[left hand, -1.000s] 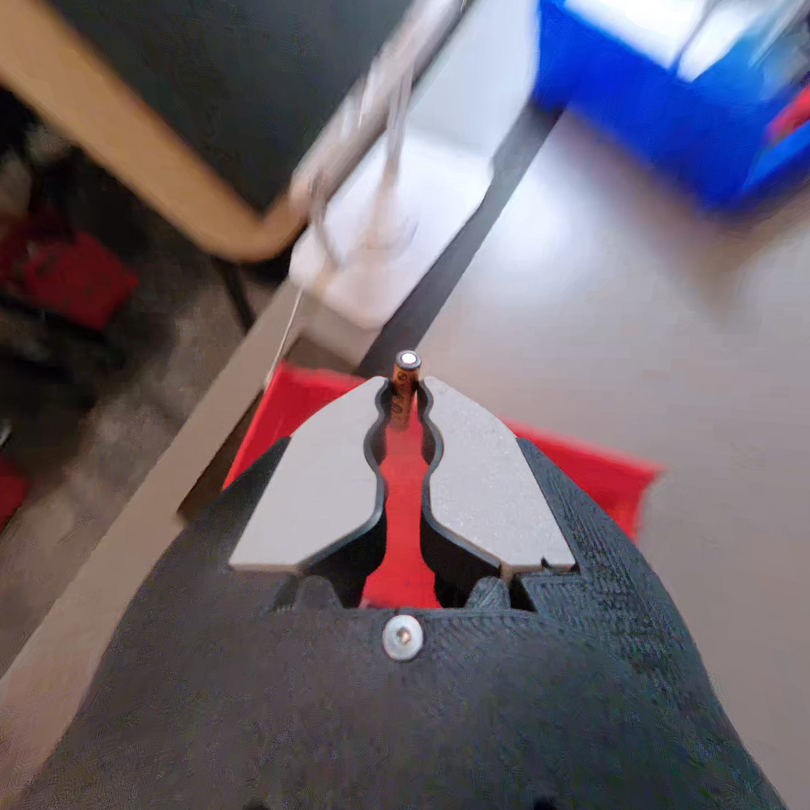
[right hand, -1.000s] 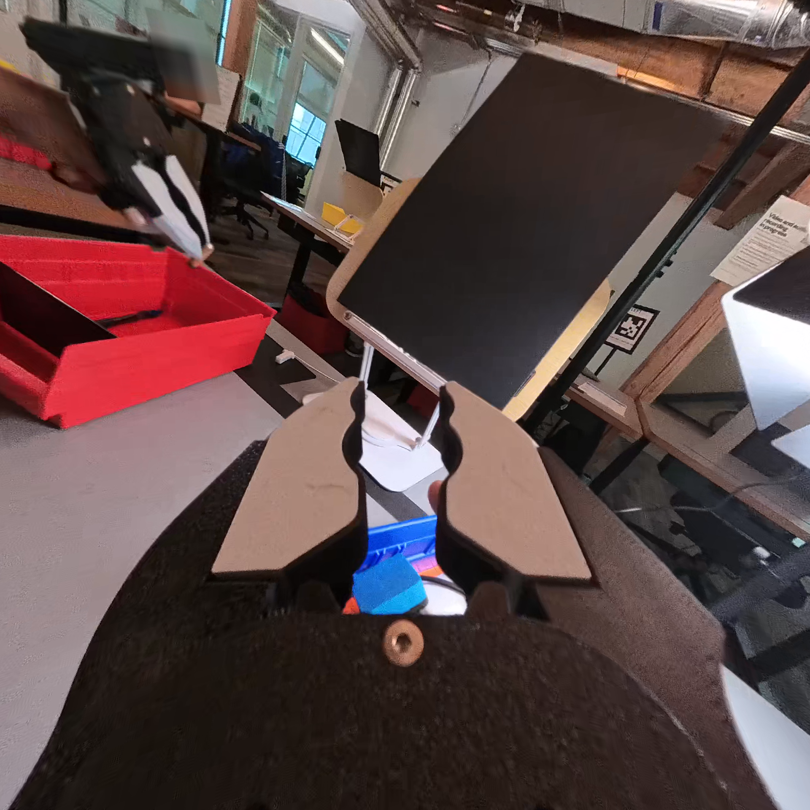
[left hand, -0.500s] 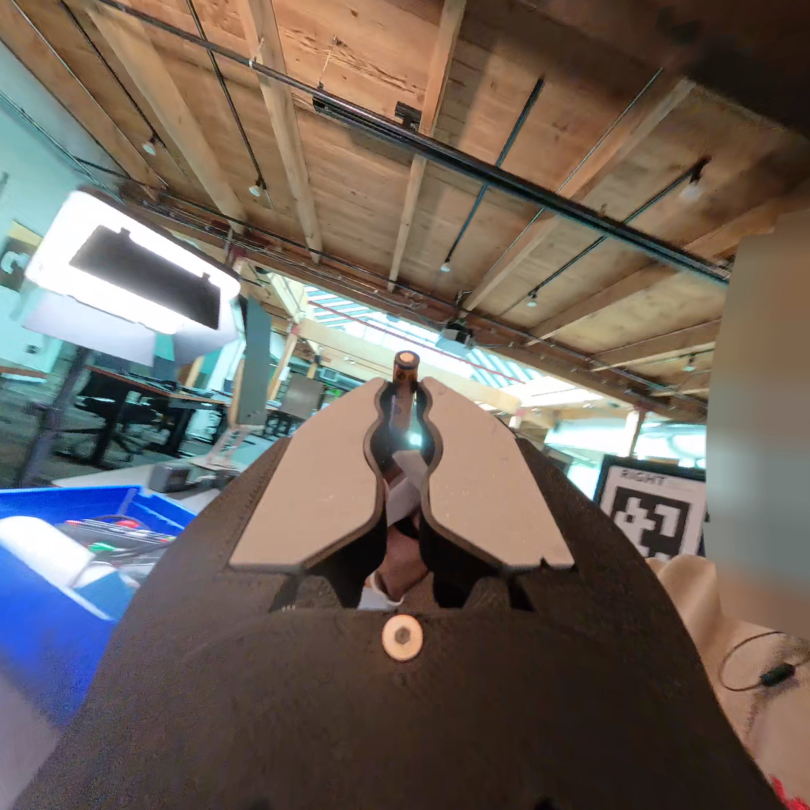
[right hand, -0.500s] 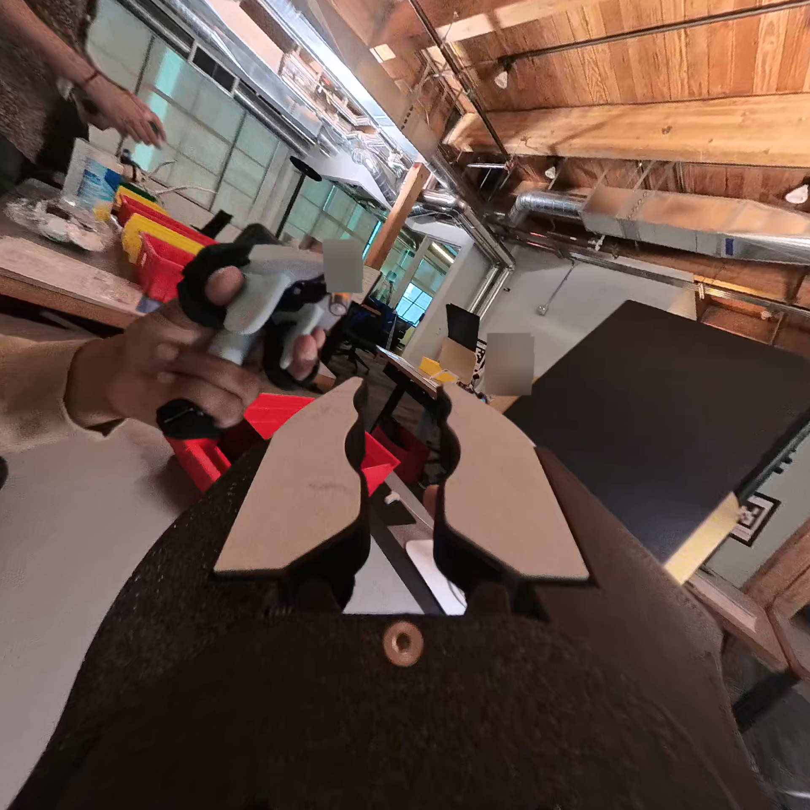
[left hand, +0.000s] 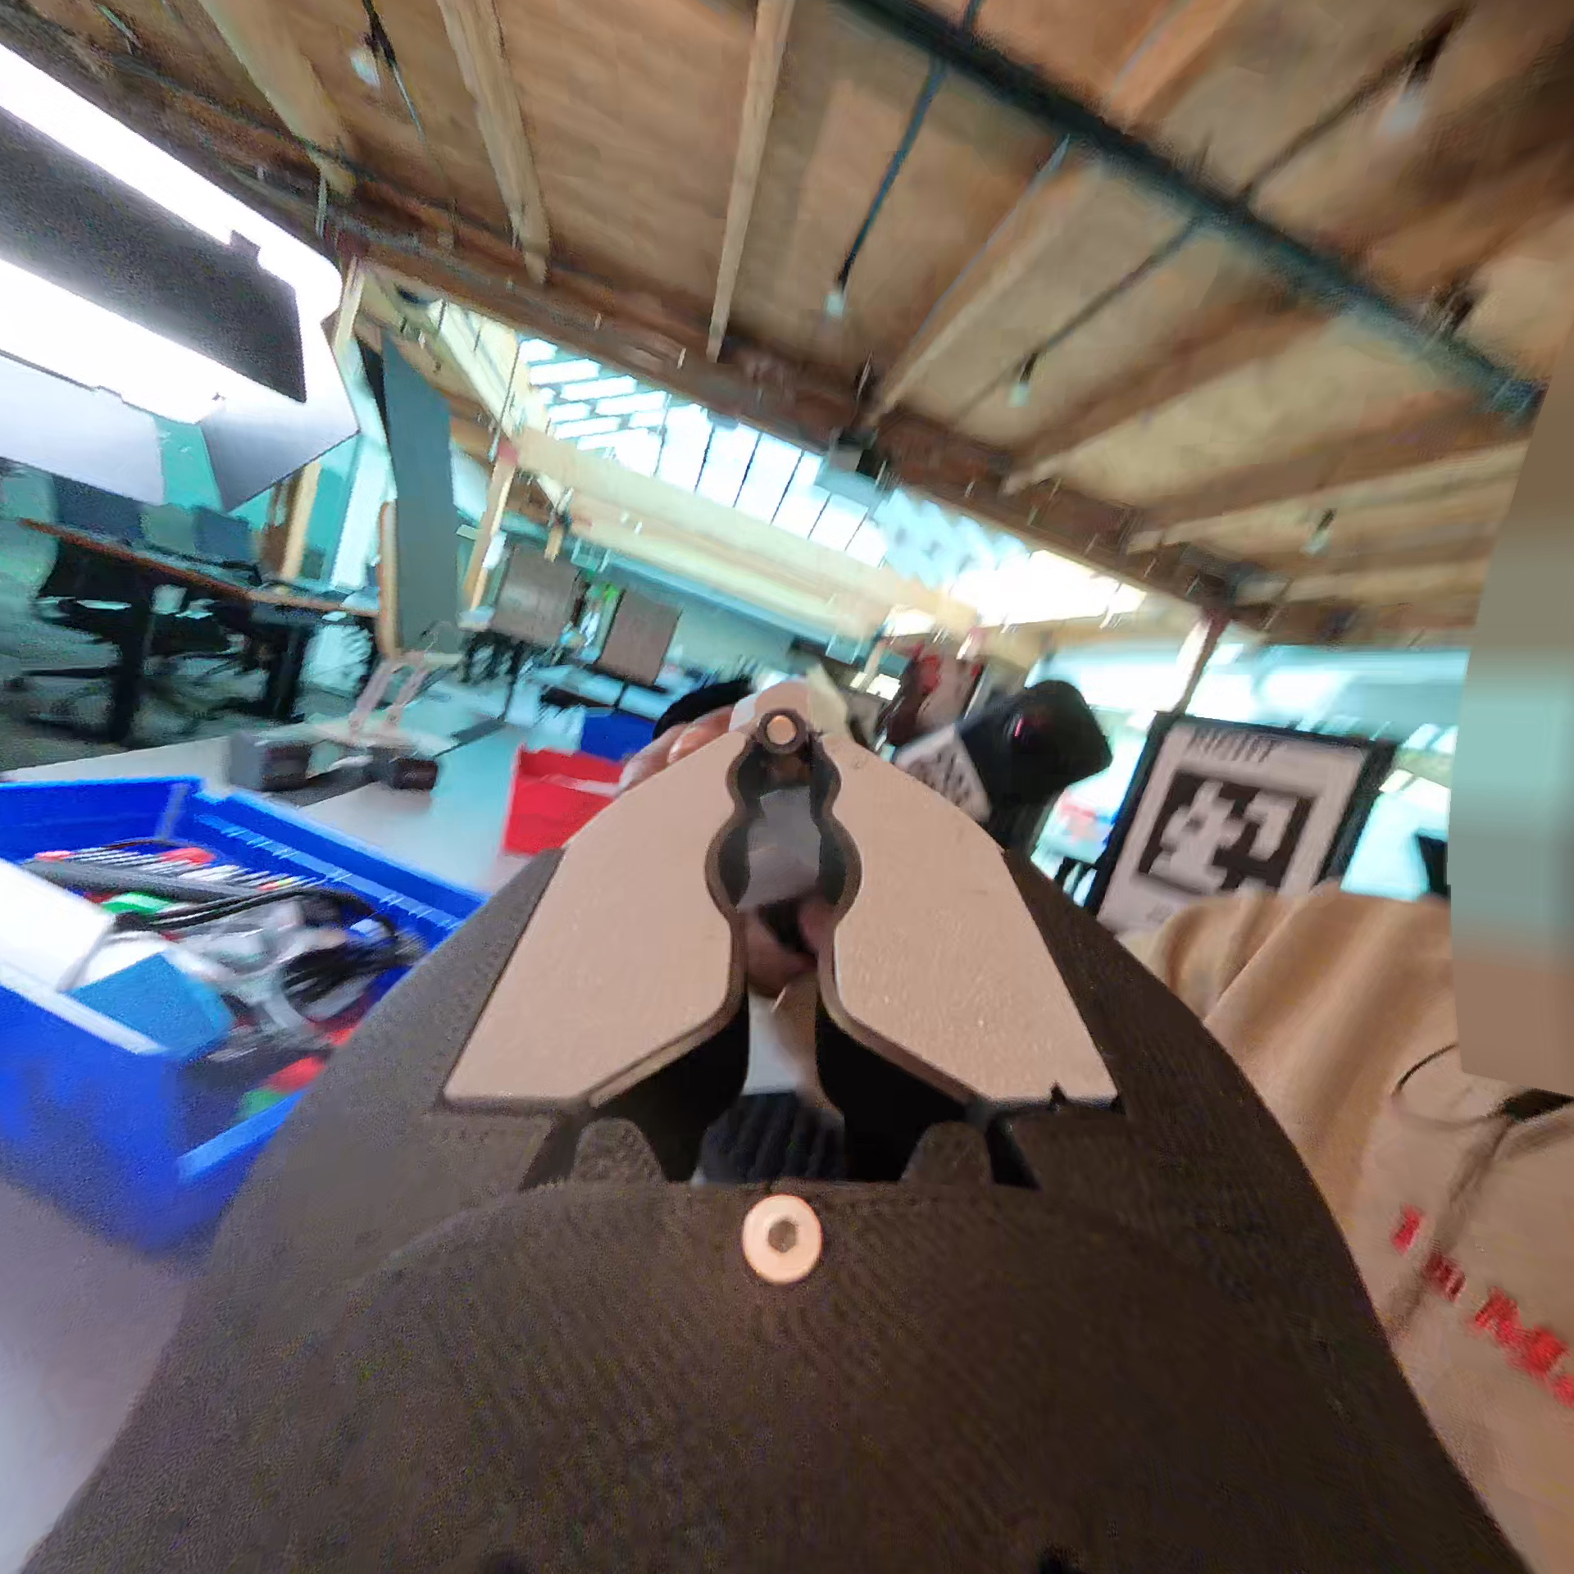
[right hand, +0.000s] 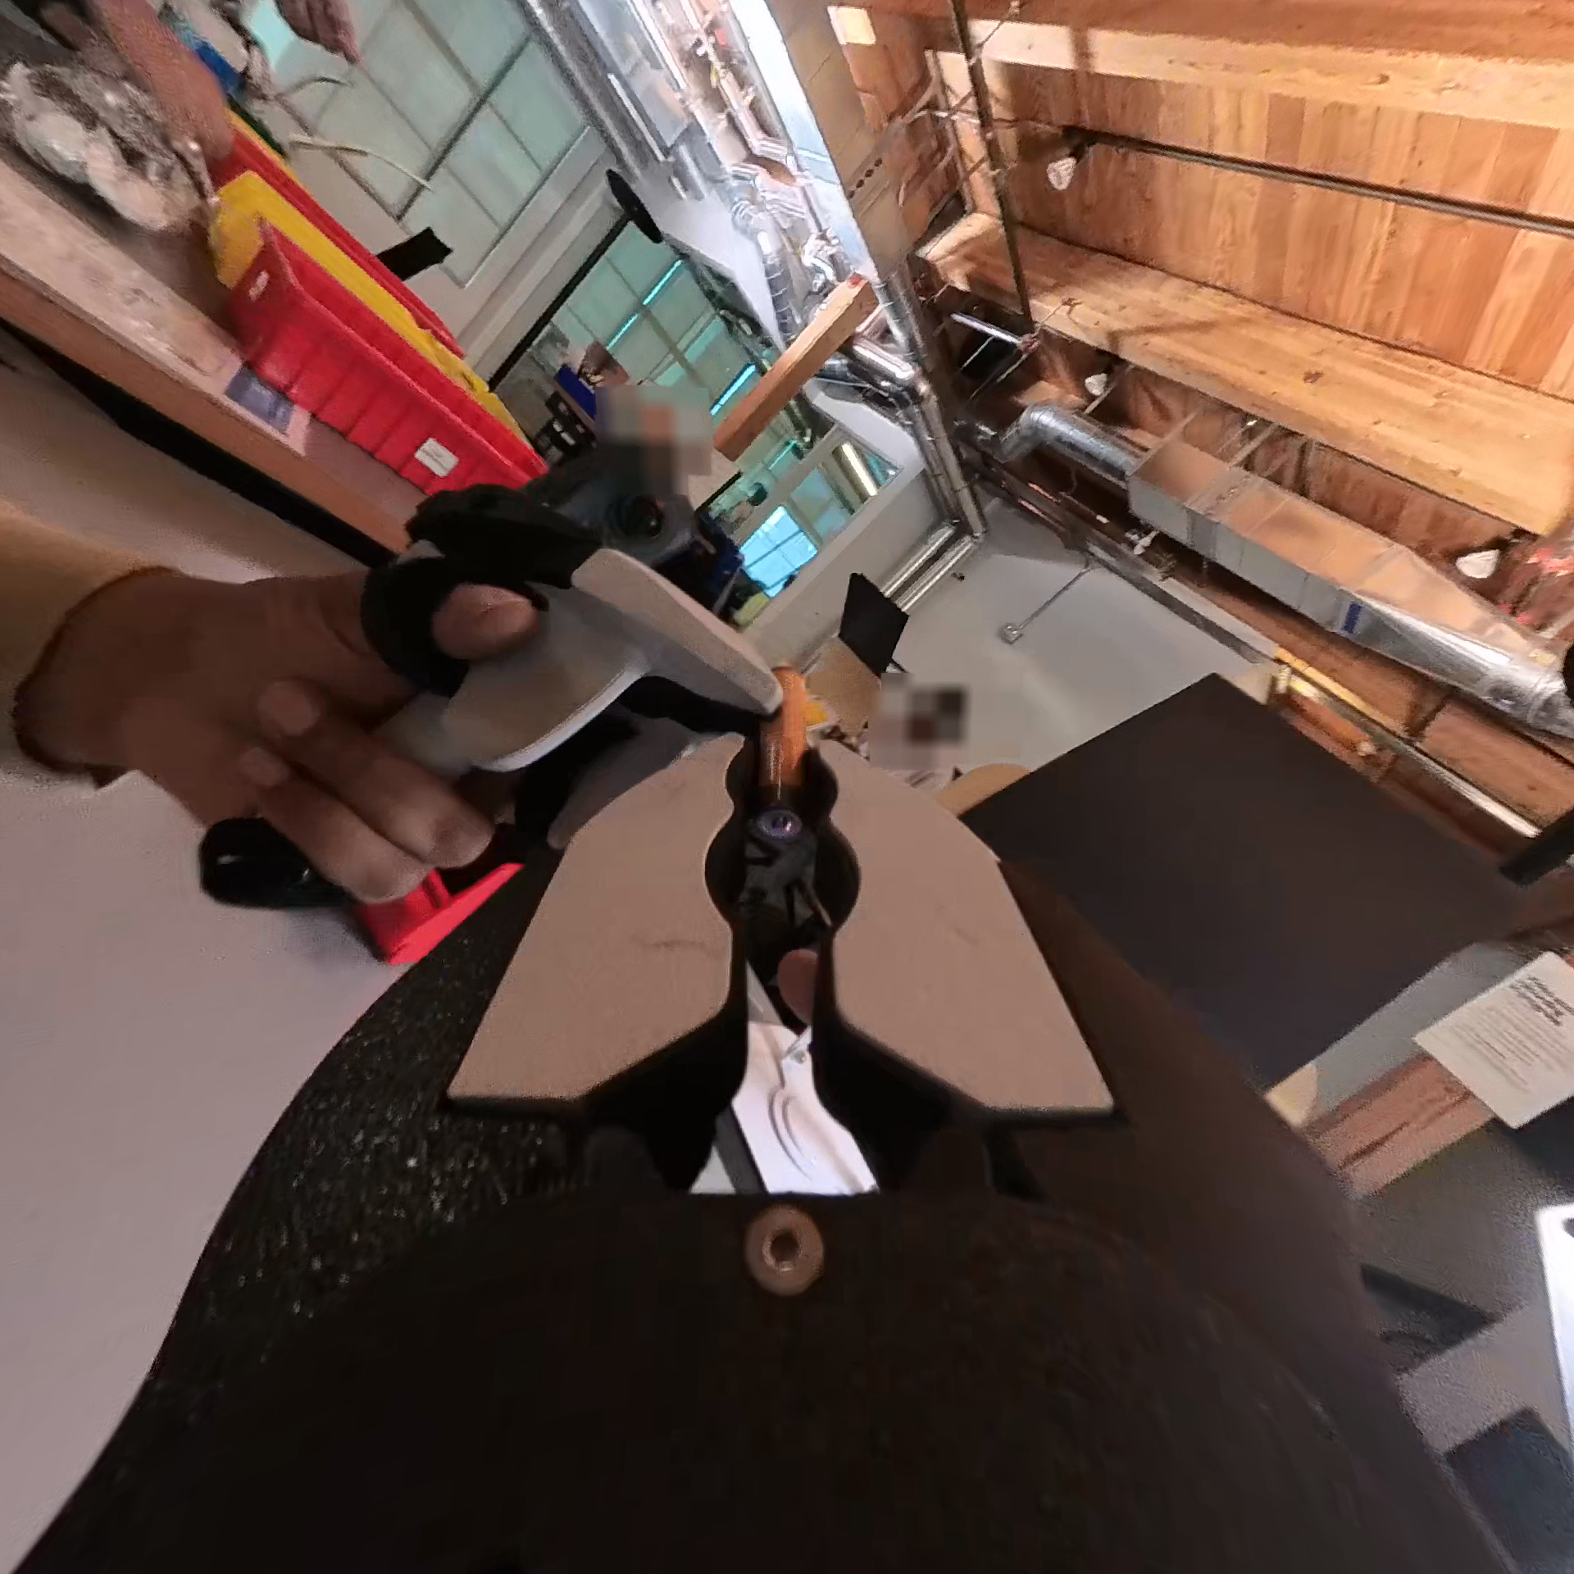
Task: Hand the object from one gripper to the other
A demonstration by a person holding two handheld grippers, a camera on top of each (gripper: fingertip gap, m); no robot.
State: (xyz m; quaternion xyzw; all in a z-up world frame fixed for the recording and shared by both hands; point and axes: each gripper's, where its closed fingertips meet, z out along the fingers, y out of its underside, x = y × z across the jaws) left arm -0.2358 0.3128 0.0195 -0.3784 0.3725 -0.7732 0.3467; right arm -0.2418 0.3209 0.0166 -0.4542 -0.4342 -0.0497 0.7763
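Two grippers meet in the air above the pale table point(right hand: 153, 979). The left gripper point(left hand: 777, 743) is closed tight on a small orange battery point(left hand: 777, 730), which sticks out past its tips with the shiny round end facing the camera. In the right wrist view, the same battery point(right hand: 784, 732) hangs down from the tip of that left gripper point(right hand: 771, 694), held by a person's hand point(right hand: 281, 707). The lower end of the battery sits between the tips of the right gripper point(right hand: 779, 758). The right fingers stand close on both sides of it, but I cannot tell if they are squeezing it. A blue bin point(left hand: 94, 1099) full of small things sits to the left. A red bin point(right hand: 426, 916) lies on the table under the hand.
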